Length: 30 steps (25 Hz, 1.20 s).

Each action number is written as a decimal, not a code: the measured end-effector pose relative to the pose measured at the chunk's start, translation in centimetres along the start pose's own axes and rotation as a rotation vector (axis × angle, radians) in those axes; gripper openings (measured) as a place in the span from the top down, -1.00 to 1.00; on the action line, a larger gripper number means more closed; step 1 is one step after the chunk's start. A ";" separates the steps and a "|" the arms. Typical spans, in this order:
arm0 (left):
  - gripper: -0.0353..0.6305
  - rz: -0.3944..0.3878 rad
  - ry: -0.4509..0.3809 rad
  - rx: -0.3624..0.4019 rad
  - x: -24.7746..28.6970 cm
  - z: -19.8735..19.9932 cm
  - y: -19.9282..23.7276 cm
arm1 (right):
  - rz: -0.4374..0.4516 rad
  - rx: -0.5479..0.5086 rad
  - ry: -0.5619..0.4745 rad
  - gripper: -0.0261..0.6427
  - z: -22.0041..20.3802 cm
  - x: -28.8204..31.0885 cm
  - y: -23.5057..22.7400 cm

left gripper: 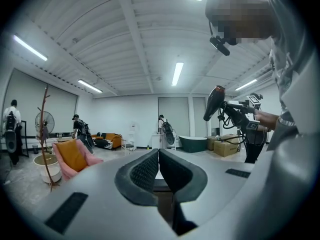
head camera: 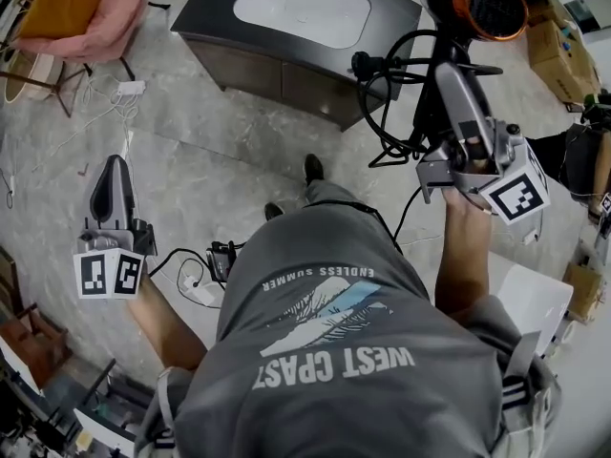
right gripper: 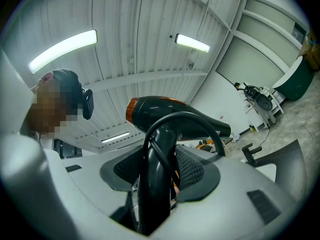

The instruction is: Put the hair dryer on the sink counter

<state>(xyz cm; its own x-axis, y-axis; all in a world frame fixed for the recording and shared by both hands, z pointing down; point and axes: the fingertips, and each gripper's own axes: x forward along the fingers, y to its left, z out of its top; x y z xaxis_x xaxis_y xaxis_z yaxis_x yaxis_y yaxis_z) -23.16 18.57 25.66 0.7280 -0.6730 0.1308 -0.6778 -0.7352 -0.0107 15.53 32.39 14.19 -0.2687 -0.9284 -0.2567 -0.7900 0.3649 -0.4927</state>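
A black hair dryer (head camera: 482, 6) with an orange ring at its back is held up in the air at the upper right. My right gripper (head camera: 451, 76) is shut on its handle. In the right gripper view the black handle (right gripper: 156, 184) stands between the ribbed pads, the dryer's body (right gripper: 170, 110) lies above them, and the cord (right gripper: 202, 123) arches over. Loops of cord (head camera: 382, 98) hang below the dryer. The sink counter (head camera: 205, 22), a dark cabinet with a white basin, stands ahead on the floor, to the dryer's left. My left gripper (head camera: 115, 165) is shut and empty, low at the left; its pads (left gripper: 146, 171) meet.
A pink chair with an orange cushion (head camera: 81, 8) stands at the far left, with a white power strip (head camera: 131, 88) near it. Cardboard boxes (head camera: 558, 51) sit at the far right and a white box (head camera: 530, 299) by my right side. People (left gripper: 11, 129) stand in the room.
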 end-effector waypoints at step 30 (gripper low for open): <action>0.83 0.305 0.055 -0.032 8.7 1.1 0.0 | 0.251 0.160 0.167 0.28 -0.1 17.2 -15.2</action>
<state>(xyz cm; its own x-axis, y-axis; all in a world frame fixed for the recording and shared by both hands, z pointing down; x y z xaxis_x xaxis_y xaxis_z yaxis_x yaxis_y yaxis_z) -16.73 12.65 25.73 0.4841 -0.8563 0.1803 -0.8678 -0.4962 -0.0267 22.91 10.85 17.35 -0.5405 -0.8022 -0.2535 -0.5951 0.5776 -0.5588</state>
